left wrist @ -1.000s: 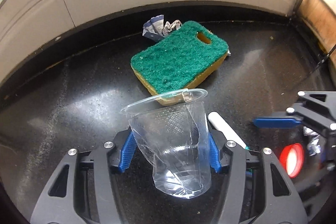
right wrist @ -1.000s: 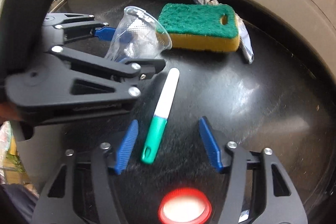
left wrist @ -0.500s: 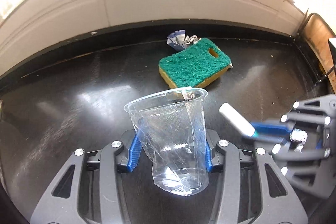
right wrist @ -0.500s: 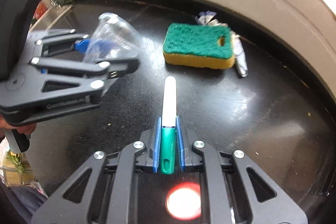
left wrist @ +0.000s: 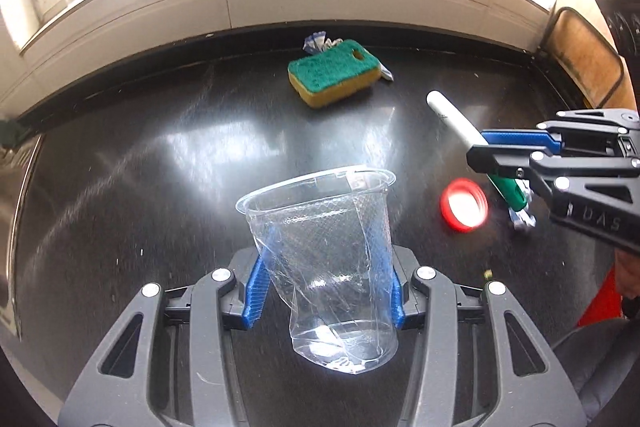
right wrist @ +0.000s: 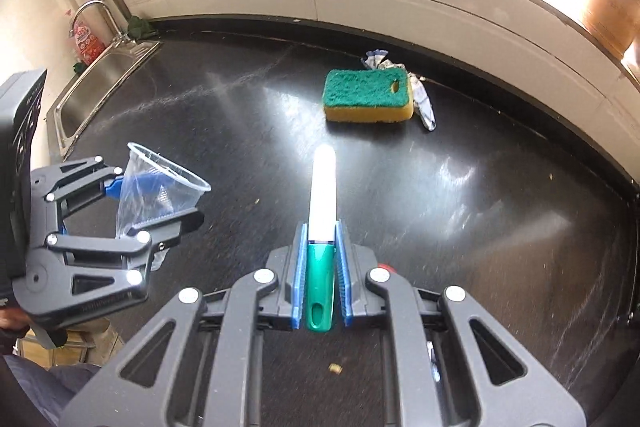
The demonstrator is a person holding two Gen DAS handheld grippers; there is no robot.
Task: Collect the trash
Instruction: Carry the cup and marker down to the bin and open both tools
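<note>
My left gripper (left wrist: 324, 287) is shut on a crumpled clear plastic cup (left wrist: 326, 263), held above the black counter; the same cup (right wrist: 158, 197) shows at the left of the right wrist view. My right gripper (right wrist: 320, 259) is shut on a white marker with a green cap (right wrist: 322, 227), lifted off the counter; in the left wrist view that marker (left wrist: 456, 127) pokes out of the right gripper (left wrist: 486, 151). A red bottle cap (left wrist: 464, 205) lies on the counter below it. A crumpled wrapper (right wrist: 420, 95) lies behind a green and yellow sponge (right wrist: 368, 101).
The black counter (right wrist: 480, 207) ends at a white tiled wall at the back. A steel sink (right wrist: 96, 83) with a tap sits at far left. A wire rack with a wooden board (left wrist: 588, 59) stands at the right end. A small silver scrap (left wrist: 520, 219) lies near the cap.
The right gripper closed on the marker and lifted it off the counter. Both grippers rose and pulled back, the left one carrying the cup, so the sponge looks farther away.
</note>
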